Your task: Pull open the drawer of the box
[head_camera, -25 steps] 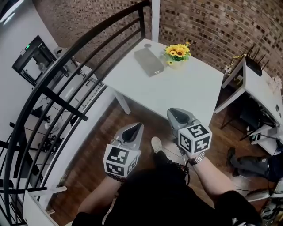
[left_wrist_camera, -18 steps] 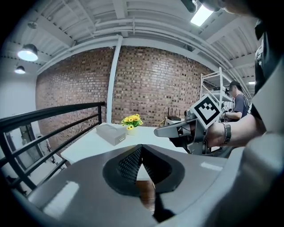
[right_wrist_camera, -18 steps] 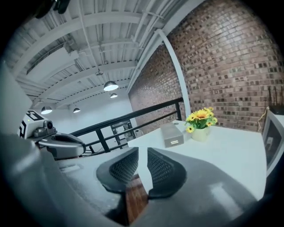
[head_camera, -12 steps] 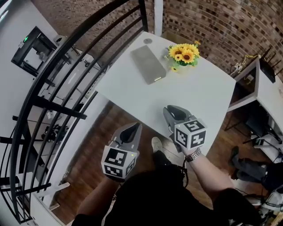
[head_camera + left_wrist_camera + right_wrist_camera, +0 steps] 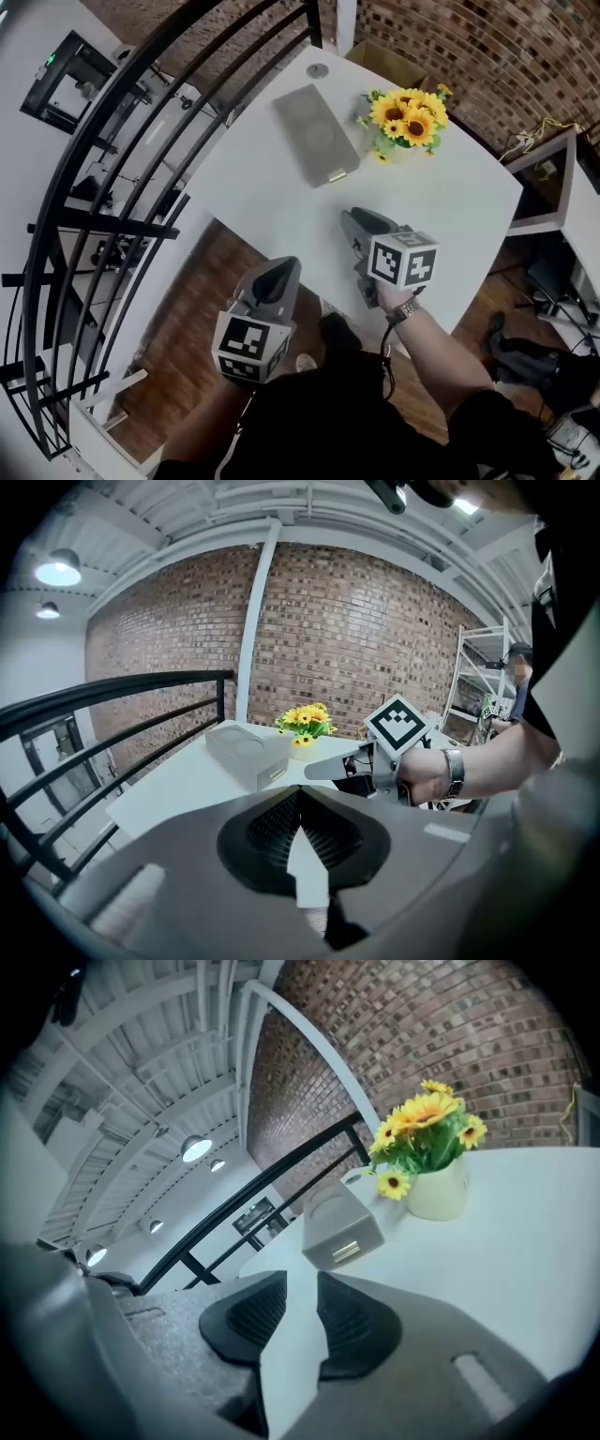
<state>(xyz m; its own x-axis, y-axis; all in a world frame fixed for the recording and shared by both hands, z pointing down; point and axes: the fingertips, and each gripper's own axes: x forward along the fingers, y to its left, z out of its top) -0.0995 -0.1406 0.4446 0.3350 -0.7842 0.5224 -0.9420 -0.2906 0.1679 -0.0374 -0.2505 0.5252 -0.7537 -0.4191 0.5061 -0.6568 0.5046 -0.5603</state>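
A grey box (image 5: 316, 136) lies on the white table (image 5: 441, 211), its small brass drawer handle (image 5: 338, 175) facing me. My right gripper (image 5: 354, 218) hovers over the table's near part, short of the handle. Its jaws are opening, with nothing between the pads. In the right gripper view the box (image 5: 337, 1222) and handle (image 5: 345, 1252) sit just ahead of the right gripper (image 5: 302, 1283). My left gripper (image 5: 281, 269) hangs over the wooden floor, off the table's edge, tips together and empty. The left gripper view shows the box (image 5: 246, 752) beyond the left gripper (image 5: 300, 797).
A pot of sunflowers (image 5: 410, 114) stands right of the box. A small round disc (image 5: 318, 71) lies at the table's far corner. A black railing (image 5: 122, 141) runs along the left. Another white desk (image 5: 572, 187) stands at right, and a brick wall rises behind.
Both grippers have come forward toward the table. The right one now hangs over the tabletop, closer to the box. The left stays over the floor.
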